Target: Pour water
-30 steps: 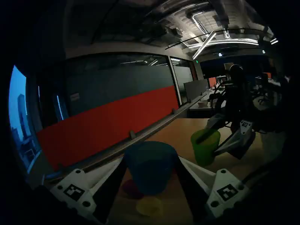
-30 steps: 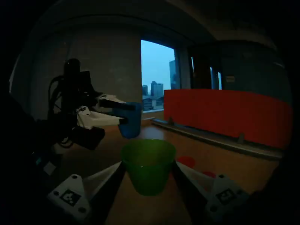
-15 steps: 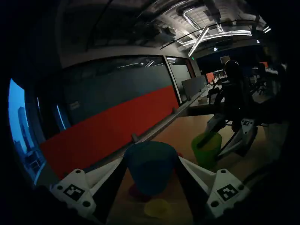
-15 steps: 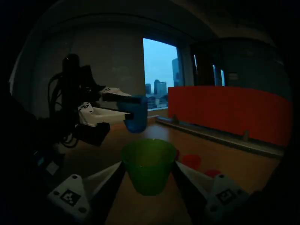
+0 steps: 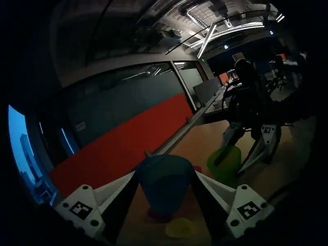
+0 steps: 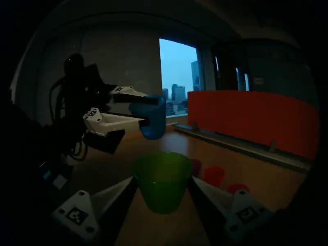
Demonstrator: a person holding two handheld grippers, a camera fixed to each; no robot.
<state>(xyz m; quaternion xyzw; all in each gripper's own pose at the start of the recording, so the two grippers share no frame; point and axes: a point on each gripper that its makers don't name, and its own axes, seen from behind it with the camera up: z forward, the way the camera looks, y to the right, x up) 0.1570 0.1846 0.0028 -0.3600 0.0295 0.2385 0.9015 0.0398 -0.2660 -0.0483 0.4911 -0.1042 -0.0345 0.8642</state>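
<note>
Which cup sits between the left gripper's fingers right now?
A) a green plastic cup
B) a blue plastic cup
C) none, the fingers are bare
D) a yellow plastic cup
B: the left gripper presses both fingers on the blue plastic cup, while the right gripper clamps the green plastic cup.

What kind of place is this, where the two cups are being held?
Most likely an office on a high floor, dimly lit. Long strip lights hang from an open ceiling, a wooden desk is backed by a red partition, and a window looks out on city towers.
</note>
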